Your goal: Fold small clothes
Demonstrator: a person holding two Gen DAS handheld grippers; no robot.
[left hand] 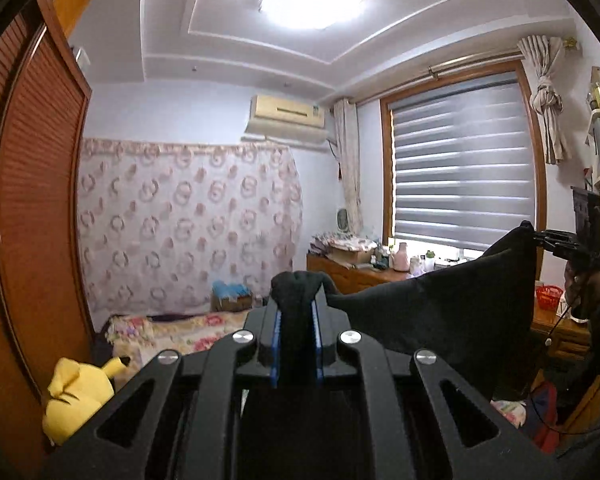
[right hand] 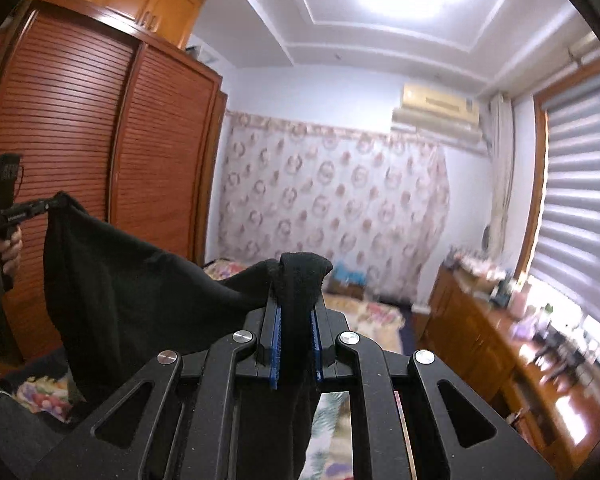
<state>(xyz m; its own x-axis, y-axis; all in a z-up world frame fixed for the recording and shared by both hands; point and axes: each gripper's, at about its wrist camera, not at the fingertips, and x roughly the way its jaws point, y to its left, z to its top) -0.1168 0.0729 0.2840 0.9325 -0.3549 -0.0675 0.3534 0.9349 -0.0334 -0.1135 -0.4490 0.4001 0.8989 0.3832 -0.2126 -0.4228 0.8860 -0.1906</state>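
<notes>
A black garment (left hand: 452, 304) hangs in the air, stretched between both grippers. My left gripper (left hand: 298, 312) is shut on one bunched corner, which sticks out between its blue pads. In the left wrist view the cloth runs right to the other gripper (left hand: 540, 236), held in a hand. My right gripper (right hand: 298, 312) is shut on the opposite corner of the black garment (right hand: 140, 280). In the right wrist view the cloth runs left up to the left gripper (right hand: 48, 206), gripped by a hand (right hand: 8, 252). Both grippers are raised high and point across the room.
A bed with a floral cover (left hand: 180, 332) lies below, with a yellow plush toy (left hand: 78, 396) at its near left. A louvred wooden wardrobe (right hand: 100, 152) stands on the left. A wooden dresser (right hand: 500, 340) with bottles runs under the window blinds (left hand: 464, 184).
</notes>
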